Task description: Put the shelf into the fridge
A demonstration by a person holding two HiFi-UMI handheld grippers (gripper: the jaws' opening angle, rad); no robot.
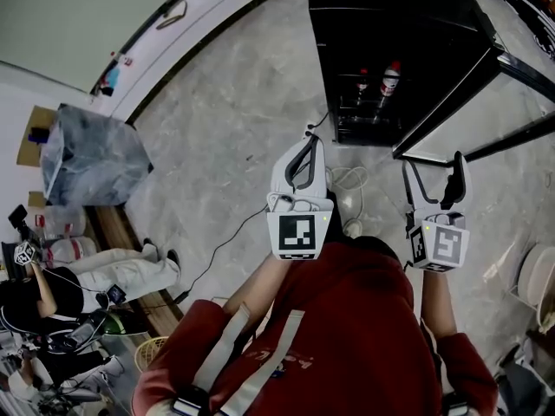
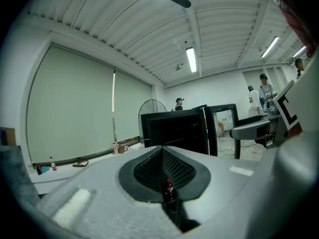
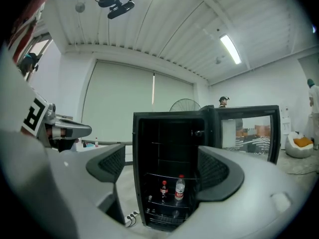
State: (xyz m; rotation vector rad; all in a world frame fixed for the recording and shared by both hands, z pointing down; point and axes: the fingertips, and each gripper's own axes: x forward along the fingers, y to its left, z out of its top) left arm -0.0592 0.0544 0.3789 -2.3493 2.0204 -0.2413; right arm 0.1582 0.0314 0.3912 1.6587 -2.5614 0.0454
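1. Fridge [image 1: 390, 24], 1 o'clock: black inside and out.
2. Dark bottle [image 3: 163, 189]: red cap and label.
3. Clear bottle [image 3: 180, 187]: red cap, red label.
4. Left gripper [image 1: 309, 142] and right gripper [image 1: 434, 170]: white shells, black pads [image 3: 112, 163] with fine mesh pattern; cube [image 1: 299, 235] with black-and-white square markers.
5. Sweater [image 1: 364, 310], 6 o'clock: red, with grey straps [image 1: 260, 354].
6. Floor [image 1: 234, 128]: grey, marbled.
7. Bag [image 1: 87, 154], 9 o'clock: translucent blue-grey.
8. Blind [image 2: 70, 108]: pale green.
9. Ceiling [image 2: 149, 29]: white, ribbed.
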